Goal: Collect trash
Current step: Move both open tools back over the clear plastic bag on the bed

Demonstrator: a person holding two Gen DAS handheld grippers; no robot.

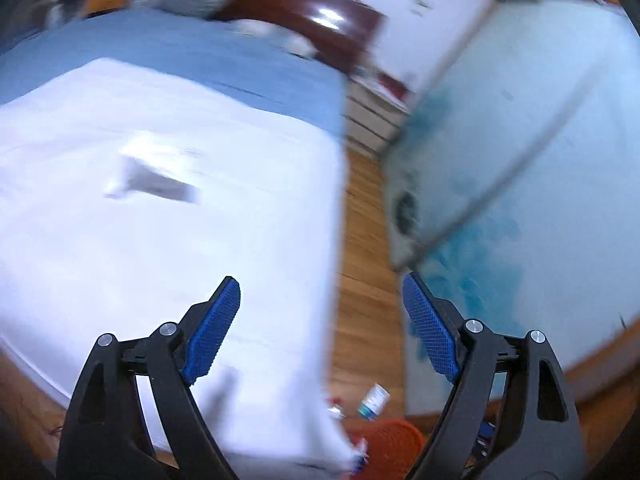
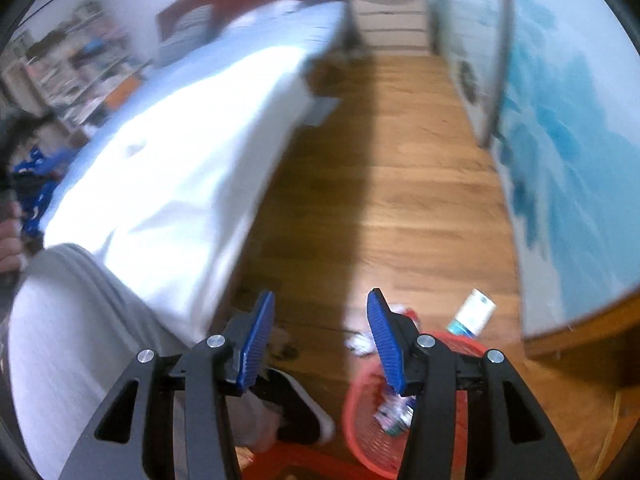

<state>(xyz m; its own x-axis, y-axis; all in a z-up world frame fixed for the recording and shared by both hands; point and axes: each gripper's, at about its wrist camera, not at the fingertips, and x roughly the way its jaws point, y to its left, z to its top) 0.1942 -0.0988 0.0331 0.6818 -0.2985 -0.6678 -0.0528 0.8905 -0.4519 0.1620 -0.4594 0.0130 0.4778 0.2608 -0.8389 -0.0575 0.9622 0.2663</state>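
Red basket (image 2: pixel 362 412) holding wrappers sits just below the empty right claw (image 2: pixel 320 336).

bedroom with a wooden floor

a bed (image 1: pixel 168 240) with a white cover and a blue sheet fills the left side, its dark red headboard (image 1: pixel 304 16) glossy with reflected light. a wooden floor (image 2: pixel 400 184) runs along the bed's edge to a pale drawer unit (image 2: pixel 394 20). a wall panel (image 2: pixel 568 128) with blue painted patterns lines the right; cluttered shelves (image 2: pixel 76 68) stand far left.
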